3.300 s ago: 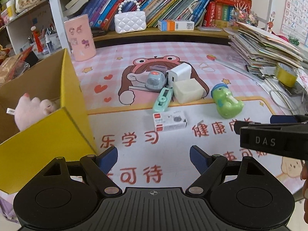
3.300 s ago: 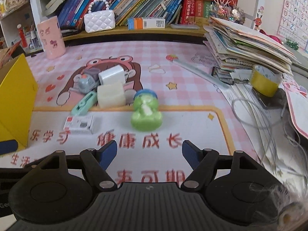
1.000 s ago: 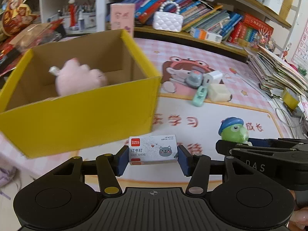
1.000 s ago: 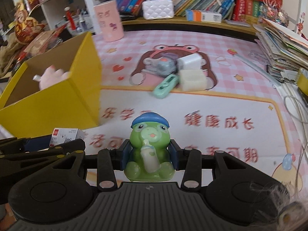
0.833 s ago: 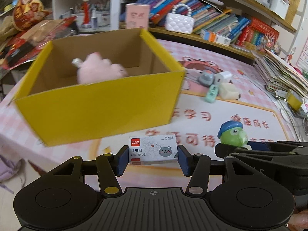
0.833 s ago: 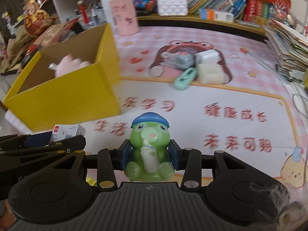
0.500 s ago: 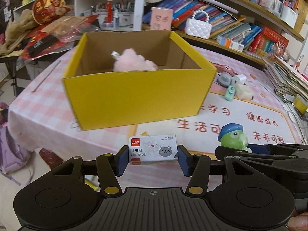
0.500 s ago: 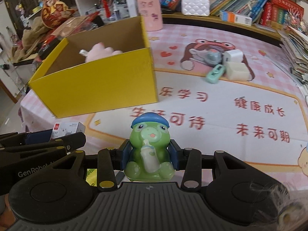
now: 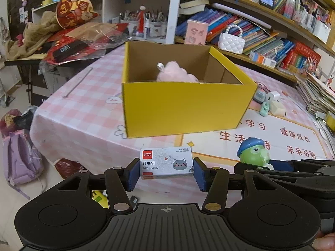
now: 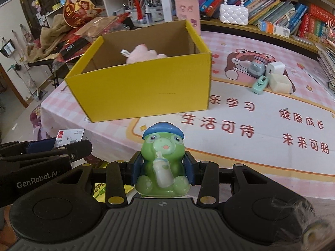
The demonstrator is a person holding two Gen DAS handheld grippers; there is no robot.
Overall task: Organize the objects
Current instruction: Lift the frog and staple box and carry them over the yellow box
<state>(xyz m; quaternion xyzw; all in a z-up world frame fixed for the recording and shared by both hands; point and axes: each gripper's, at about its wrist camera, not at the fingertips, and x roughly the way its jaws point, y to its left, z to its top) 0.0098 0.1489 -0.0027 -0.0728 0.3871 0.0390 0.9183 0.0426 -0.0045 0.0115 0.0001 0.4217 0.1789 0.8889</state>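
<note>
Yellow cardboard box (image 9: 186, 106) stands open on the counter (image 9: 83, 113), ahead of both claws, with a pink plush (image 9: 175, 74) lying against its far wall and most of the floor beside it hidden by the near wall. Left claw (image 9: 166, 170) is clamped on a staple box (image 9: 166, 163) across its short ends, label up, held level and short of the counter's near edge. Right claw (image 10: 163, 169) is clamped on a green frog toy (image 10: 162, 163) at its flanks, upright and facing the camera, also short of the box. Step in hand, by judgement: carry both items over the yellow rim and release inside. Recommended practice: raise each load above the near wall before advancing, since both sit about level with or below the rim; bring the left claw in over the left half and the right over the right half, so the claws, which are near each other, do not collide; lower before opening, as the frog is rounded and likely to roll. Further right on the counter, a grey gadget (image 10: 256, 68), white charger (image 10: 275, 68), mint item (image 10: 260, 85) and cream block (image 10: 279, 83) remain outside the box.
</note>
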